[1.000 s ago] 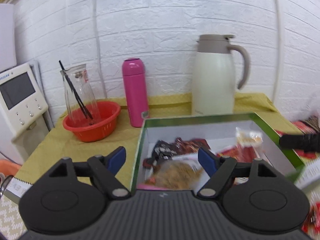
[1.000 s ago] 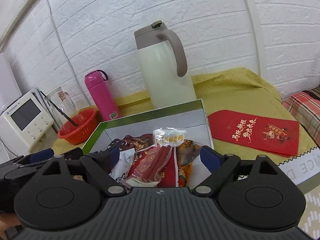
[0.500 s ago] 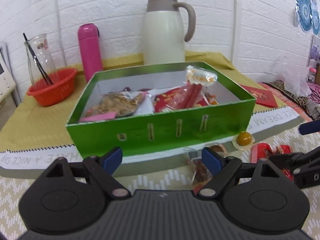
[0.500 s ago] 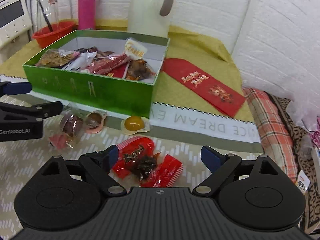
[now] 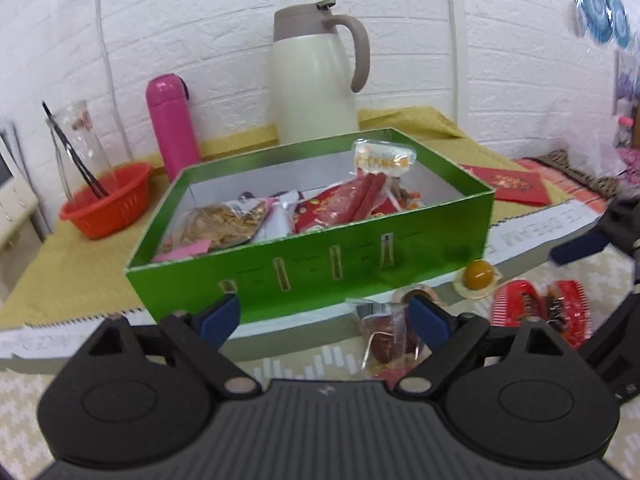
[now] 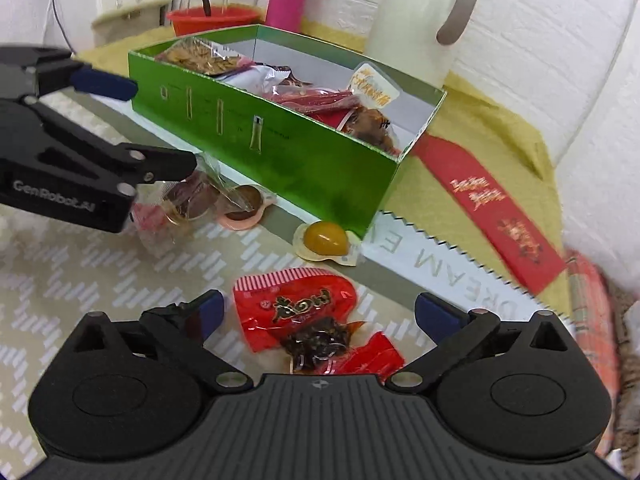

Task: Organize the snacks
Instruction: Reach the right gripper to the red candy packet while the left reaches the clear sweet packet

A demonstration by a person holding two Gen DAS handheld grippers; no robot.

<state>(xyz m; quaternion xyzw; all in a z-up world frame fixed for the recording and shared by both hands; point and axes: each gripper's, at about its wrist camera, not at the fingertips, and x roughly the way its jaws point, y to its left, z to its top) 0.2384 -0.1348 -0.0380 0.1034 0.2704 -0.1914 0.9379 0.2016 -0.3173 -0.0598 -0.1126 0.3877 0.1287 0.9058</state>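
Green box (image 5: 320,264) sits on the tabletop (image 6: 100,280), full of snacks. My right tongs (image 6: 316,312) are spread apart over a red snack pack (image 6: 304,312) lying in front of the box. My left tongs (image 5: 324,316) are spread apart too, near a clear wrapped snack (image 5: 384,340). A yellow jelly cup (image 6: 324,238) lies beside the box.

White jug (image 6: 416,20) top cut off, red packet (image 6: 320,328) partly behind hand-held gripper (image 6: 316,316)
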